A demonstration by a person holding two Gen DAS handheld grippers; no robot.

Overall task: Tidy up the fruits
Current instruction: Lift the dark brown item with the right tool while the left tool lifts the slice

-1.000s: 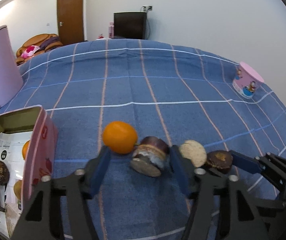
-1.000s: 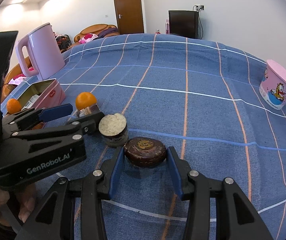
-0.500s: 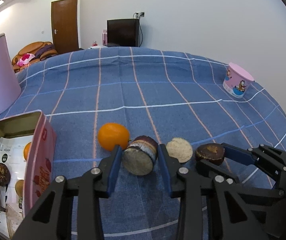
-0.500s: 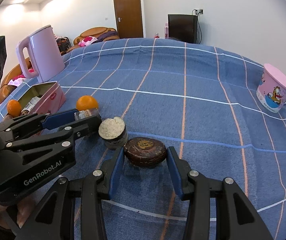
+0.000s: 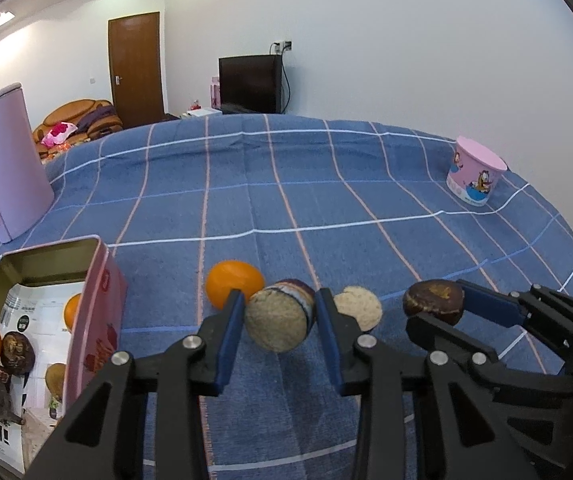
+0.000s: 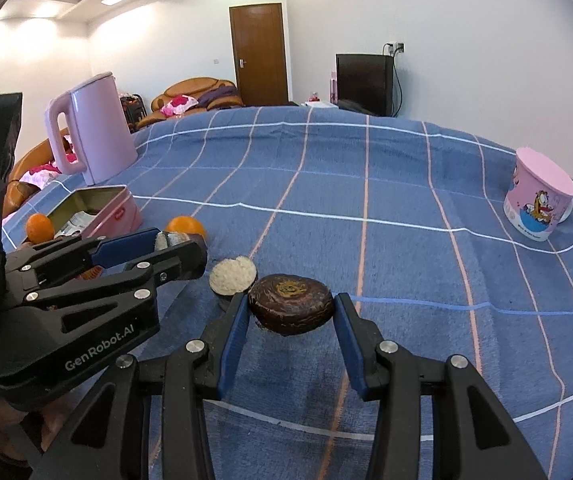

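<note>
Left gripper (image 5: pixel 280 320) pinches a cut purple fruit (image 5: pixel 280 318) beside an orange (image 5: pixel 233 289) near the pink tin (image 5: pixel 94 320) at the blue bedspread's (image 5: pixel 286 200) near edge, while the right gripper (image 6: pixel 291 312) clamps a dark brown fruit (image 6: pixel 290 304) by a halved one (image 6: pixel 232 278).

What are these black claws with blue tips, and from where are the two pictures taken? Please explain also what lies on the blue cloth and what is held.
They are hand-held grippers, one in each of a person's hands, each carrying a camera that looks along its two fingers. One picture comes from the left gripper, which is shut on a cut purple fruit. The other comes from the right gripper, shut on a dark brown round fruit. On the blue checked cloth lie an orange, a pale-faced cut fruit, a pink tin already holding fruit, a pink kettle and a pink cartoon cup.
</note>
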